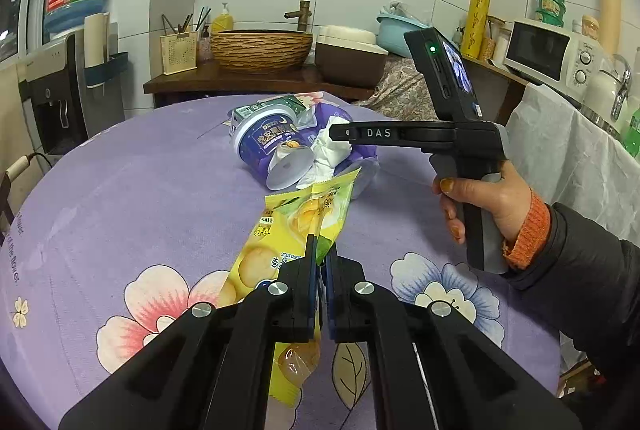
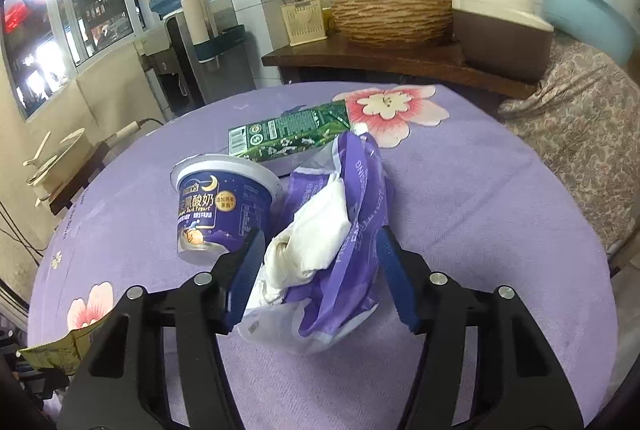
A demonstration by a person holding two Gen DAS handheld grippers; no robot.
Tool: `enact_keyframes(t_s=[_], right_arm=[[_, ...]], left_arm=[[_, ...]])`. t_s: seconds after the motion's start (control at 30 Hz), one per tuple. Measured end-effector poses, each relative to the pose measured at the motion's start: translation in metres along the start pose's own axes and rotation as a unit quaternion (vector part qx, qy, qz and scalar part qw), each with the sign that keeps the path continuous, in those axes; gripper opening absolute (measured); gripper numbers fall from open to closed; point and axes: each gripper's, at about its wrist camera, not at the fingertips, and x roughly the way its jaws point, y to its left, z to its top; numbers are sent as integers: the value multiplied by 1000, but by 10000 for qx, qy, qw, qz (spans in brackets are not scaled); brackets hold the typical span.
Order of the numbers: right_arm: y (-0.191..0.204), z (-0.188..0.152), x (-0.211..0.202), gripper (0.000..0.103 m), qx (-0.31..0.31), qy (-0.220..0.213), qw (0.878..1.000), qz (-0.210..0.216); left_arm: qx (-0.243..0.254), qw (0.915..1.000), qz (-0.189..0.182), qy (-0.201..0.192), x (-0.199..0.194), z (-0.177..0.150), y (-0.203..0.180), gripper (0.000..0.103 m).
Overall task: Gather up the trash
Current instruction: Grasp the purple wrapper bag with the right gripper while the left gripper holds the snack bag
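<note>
My left gripper point(image 1: 321, 250) is shut on a yellow snack wrapper point(image 1: 276, 242) and holds it over the purple floral tablecloth point(image 1: 140, 190). A corner of the wrapper shows in the right wrist view point(image 2: 60, 350). My right gripper point(image 2: 320, 262) is open, its blue pads on either side of a purple plastic bag point(image 2: 344, 290) with crumpled white tissue point(image 2: 316, 242) in it. From the left wrist view the right gripper point(image 1: 340, 132) hovers over that pile. A dark blue yoghurt tub point(image 2: 224, 206) lies beside the bag, and a green carton point(image 2: 288, 134) lies behind it.
A wooden counter point(image 2: 400, 58) behind the table holds a woven basin point(image 2: 392, 18) and a brown lidded box point(image 2: 500, 38). A water dispenser point(image 2: 192, 42) stands at the left. A microwave point(image 1: 548, 50) sits at the right on a shelf.
</note>
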Motion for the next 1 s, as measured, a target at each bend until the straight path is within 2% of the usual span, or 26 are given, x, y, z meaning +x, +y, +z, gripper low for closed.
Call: enact_keyframes(t_s=[0.1, 0.23, 0.33, 0.43, 0.53, 0.6, 0.63, 0.67, 0.8, 1.0], right_arm=[[7, 1, -1, 55, -252, -92, 9996, -104], [8, 0, 5, 55, -276, 54, 9992, -280], [-1, -8, 6, 56, 77, 236, 9996, -101], [-3, -20, 7, 56, 132, 381, 9992, -29], [-7, -30, 10, 56, 382, 609, 9971, 251], [-14, -37, 11, 49, 650, 723, 9942, 457], [-15, -40, 10, 38, 700, 754, 9932, 537], [-14, -42, 9, 32, 667, 756, 9936, 500], [-4, -47, -14, 25, 270, 446, 9977, 439], [13, -61, -75, 18, -769, -289, 9966, -94]], left_arm=[[35, 10000, -27, 14, 2, -3, -2, 5], [19, 10000, -54, 27, 2, -5, -3, 5], [5, 10000, -81, 57, 3, -6, -3, 5], [20, 9999, -90, 85, 4, -8, -4, 5], [27, 9999, -88, 120, 5, -8, -7, 5], [20, 9998, -104, 151, 5, -10, -9, 5], [19, 9998, -103, 165, 5, -10, -10, 5], [17, 9998, -105, 182, 5, -11, -11, 5], [19, 9997, -120, 205, 4, -14, -21, 5], [-1, 9996, -250, 147, 0, -15, -37, 5]])
